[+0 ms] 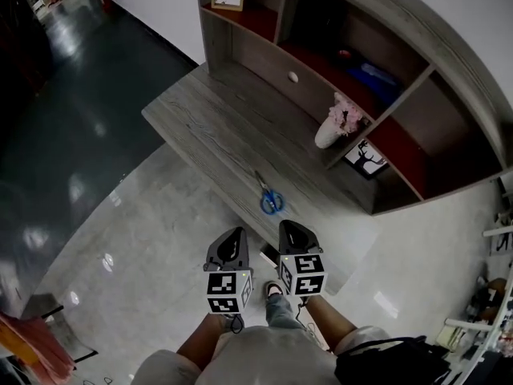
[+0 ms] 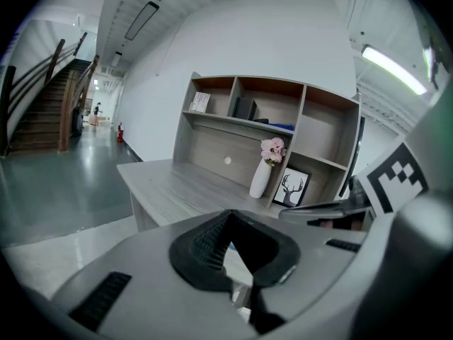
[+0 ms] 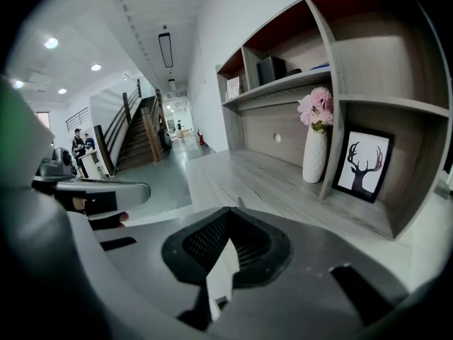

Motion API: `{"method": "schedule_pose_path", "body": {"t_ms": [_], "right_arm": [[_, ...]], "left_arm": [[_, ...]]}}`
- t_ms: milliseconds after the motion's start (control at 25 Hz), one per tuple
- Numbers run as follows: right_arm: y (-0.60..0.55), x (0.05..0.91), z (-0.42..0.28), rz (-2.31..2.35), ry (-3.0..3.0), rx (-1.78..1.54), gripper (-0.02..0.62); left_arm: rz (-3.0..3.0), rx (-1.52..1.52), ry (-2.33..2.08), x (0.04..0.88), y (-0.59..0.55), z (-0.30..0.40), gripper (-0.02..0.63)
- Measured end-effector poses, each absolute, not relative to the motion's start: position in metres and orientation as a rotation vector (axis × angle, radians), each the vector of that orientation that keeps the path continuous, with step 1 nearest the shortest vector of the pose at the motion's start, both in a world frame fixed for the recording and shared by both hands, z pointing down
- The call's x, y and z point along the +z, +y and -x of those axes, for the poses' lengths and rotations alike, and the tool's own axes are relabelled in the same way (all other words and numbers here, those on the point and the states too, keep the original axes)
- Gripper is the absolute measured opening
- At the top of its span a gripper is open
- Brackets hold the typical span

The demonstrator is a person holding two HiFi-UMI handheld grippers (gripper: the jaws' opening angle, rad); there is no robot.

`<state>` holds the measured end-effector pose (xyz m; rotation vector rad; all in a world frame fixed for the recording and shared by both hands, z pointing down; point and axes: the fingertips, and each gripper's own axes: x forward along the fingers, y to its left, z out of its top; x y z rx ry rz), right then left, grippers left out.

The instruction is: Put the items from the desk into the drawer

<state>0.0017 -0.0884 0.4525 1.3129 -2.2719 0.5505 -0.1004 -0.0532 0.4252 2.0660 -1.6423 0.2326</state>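
Scissors (image 1: 271, 200) are seen on the desk (image 1: 210, 119), its drawer (image 1: 272, 66) unopened; left gripper (image 1: 233, 235) and right gripper (image 1: 292, 229) (jaws together, empty) are held before the desk.

One pair of scissors (image 1: 271, 200), one flower vase (image 1: 328, 132), one framed deer picture (image 1: 365, 157), one desk (image 1: 212, 115)

Left tongs (image 1: 231, 239) and right tongs (image 1: 295, 233) hang side by side, close together, jaws closed and empty, angled forward and down.
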Motion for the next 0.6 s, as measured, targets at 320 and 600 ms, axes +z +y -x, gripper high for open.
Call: {"method": "schedule_pose_path", "body": {"t_ms": [320, 600], "right_arm": [[-0.111, 0.489, -0.007, -1.303, -2.207, 0.607, 0.000], [-0.125, 0.517, -0.004, -1.271, -2.175, 0.641, 0.048]], "left_arm": [[-2.075, 0.266, -1.588, 0.448, -0.072, 0.097, -0.003], [-2.046, 0.304, -1.562, 0.473, -0.081, 0.105, -0.003]]}}
